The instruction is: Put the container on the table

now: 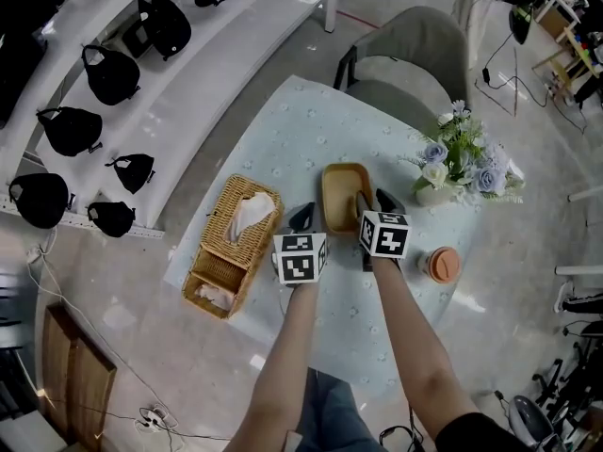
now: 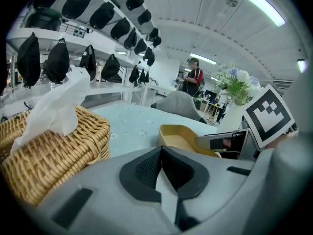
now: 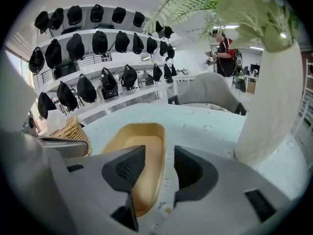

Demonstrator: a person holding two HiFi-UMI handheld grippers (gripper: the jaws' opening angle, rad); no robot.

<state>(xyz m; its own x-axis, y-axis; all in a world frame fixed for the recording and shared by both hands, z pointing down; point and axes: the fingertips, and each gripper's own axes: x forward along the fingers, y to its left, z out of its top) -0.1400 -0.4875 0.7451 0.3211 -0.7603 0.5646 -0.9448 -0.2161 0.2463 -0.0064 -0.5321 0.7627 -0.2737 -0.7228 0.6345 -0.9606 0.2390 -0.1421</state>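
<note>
— Container [image 1: 344, 194] position?
— Yellow, shallow, empty. Sits on table [image 1: 283, 139], just right of wicker basket [image 1: 231, 243]; flower vase [image 1: 433, 194] stands further right.
— Right gripper [image 3: 159, 163]?
— Jaws wide apart, straddling the container's near right wall. Pads not pressing it, nothing gripped.
— Left gripper [image 2: 161, 152]?
— Jaws closed together, nothing between them. Sits by the container's near left corner, between it and the basket. Cannot tell whether it touches either one.
</note>
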